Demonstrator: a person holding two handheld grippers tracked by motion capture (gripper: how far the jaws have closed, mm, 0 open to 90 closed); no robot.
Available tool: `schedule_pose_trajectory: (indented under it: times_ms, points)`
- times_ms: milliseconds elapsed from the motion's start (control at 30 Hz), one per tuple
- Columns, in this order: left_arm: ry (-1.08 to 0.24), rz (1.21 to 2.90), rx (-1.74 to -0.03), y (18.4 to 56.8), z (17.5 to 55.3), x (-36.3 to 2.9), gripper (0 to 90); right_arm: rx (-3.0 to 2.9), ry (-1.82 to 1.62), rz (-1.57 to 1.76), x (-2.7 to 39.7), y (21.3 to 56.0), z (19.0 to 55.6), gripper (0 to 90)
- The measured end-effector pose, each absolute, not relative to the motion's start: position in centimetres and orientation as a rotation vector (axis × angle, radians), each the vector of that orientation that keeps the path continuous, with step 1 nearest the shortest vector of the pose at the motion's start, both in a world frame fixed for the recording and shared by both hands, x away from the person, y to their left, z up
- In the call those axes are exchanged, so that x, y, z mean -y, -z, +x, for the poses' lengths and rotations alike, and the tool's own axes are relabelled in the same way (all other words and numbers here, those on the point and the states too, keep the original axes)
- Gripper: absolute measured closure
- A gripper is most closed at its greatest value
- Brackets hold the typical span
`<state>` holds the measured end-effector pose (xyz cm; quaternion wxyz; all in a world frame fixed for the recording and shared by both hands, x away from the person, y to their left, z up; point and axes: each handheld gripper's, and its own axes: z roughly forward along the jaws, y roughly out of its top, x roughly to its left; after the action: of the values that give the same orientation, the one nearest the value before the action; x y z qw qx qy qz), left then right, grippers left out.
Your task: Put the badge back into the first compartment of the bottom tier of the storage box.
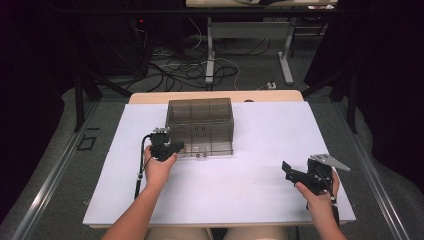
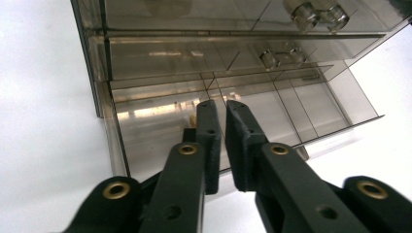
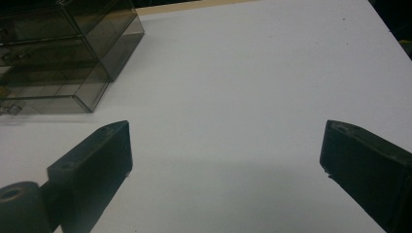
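Now we see the smoked clear box (image 1: 200,125) standing toward the far side of the white counter (image 1: 250,190), its lowest drawer (image 2: 243,116) pulled out toward us. Our left tool (image 1: 167,146) sits at the box's front left corner, just beside the open drawer. In the left gripper view its jaws reach over the drawer, nearly closed with a thin gap between them; a small brass-coloured bit seems to sit behind the left jaw, though we cannot tell what it is. Our right tool (image 1: 290,171) rests well apart from the box, near the counter's right front, with its jaws spread wide over bare counter.
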<state>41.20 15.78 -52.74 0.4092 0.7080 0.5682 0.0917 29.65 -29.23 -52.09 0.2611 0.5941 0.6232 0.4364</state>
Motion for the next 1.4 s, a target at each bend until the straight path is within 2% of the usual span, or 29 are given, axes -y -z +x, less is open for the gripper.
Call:
schedule_pose_trajectory:
  times_ms: [333, 567, 1400]
  points:
    - [-0.265, 1.777, -1.419, 52.5, 41.0, -15.9, 71.5, -1.688, -1.177, 1.598, 29.3, 52.1, 29.7, 4.4]
    - [-0.275, 1.776, -1.401, 52.2, 40.8, -16.0, 69.2, -1.696, -1.169, 1.599, 29.3, 52.0, 29.6, 4.4]
    - [-0.310, 1.730, -1.336, 50.6, 39.3, -16.5, 52.4, -1.682, -1.170, 1.612, 29.3, 52.0, 29.5, 4.4]
